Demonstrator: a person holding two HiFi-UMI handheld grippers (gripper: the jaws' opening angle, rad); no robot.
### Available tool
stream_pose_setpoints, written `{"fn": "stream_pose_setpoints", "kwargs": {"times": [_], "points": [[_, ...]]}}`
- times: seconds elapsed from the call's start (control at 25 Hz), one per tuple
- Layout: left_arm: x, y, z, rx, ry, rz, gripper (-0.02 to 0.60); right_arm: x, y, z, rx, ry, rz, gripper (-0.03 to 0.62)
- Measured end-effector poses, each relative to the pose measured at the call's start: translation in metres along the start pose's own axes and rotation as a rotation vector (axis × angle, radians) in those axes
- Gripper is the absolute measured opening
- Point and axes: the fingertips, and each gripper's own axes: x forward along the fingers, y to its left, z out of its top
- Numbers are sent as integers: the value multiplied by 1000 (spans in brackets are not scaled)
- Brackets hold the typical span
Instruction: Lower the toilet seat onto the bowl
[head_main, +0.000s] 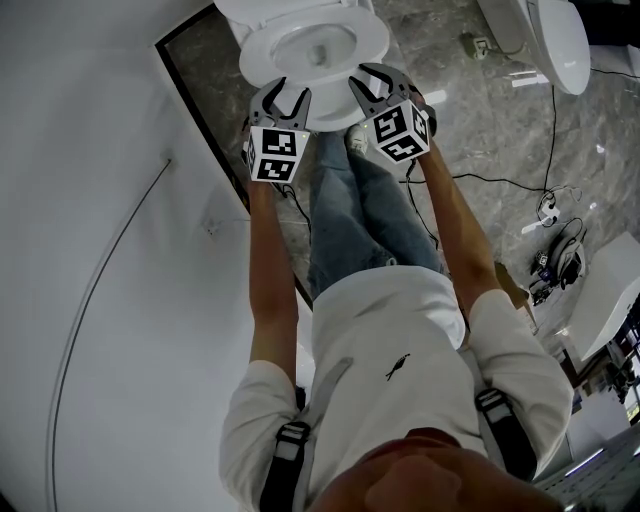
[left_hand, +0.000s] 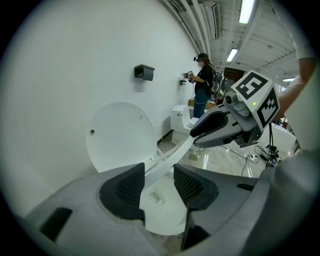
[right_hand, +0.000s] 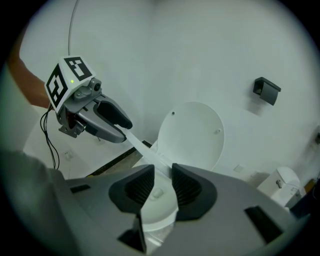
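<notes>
While the white plastic toilet seat (left_hand: 169, 156) hangs tilted just above the white ceramic bowl (left_hand: 161, 219), both tongs clamp its front rim.
Left gripper (head_main: 291, 95) and right gripper (head_main: 372, 85) grip side by side, likely sharing its weight against slamming.

White wall (head_main: 100, 250), grey marbled floor (head_main: 470, 110), ceiling strip lights (left_hand: 246, 10), perhaps a black paper holder (left_hand: 144, 72).

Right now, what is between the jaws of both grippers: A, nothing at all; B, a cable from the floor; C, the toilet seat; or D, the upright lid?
C: the white toilet seat runs between the pads of the left gripper and on between those of the right gripper, while the lid stands upright behind it.
</notes>
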Motion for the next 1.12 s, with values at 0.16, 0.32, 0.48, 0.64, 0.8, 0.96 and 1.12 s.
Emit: {"fn": "stream_pose_setpoints", "kwargs": {"times": [0.16, 0.32, 0.48, 0.64, 0.8, 0.96, 1.12], "points": [[1, -7, -11, -13, 10, -19, 175, 1, 8, -10, 3, 18, 7, 117], [-1, -14, -19, -25, 14, -33, 181, -1, 15, -19, 4, 33, 14, 117], [-2, -21, -25, -48, 20, -44, 187, -3, 22, -27, 5, 48, 25, 117], [0, -28, -37, -58, 36, -53, 187, -2, 29, -39, 9, 68, 40, 117], [1, -36, -47, -70, 52, -60, 187, -3, 37, -49, 16, 83, 49, 117], [1, -42, -57, -79, 58, -65, 187, -3, 44, -58, 17, 96, 55, 117], [3, -47, -66, -91, 68, -72, 187, -2, 50, -67, 28, 110, 66, 117]]}}
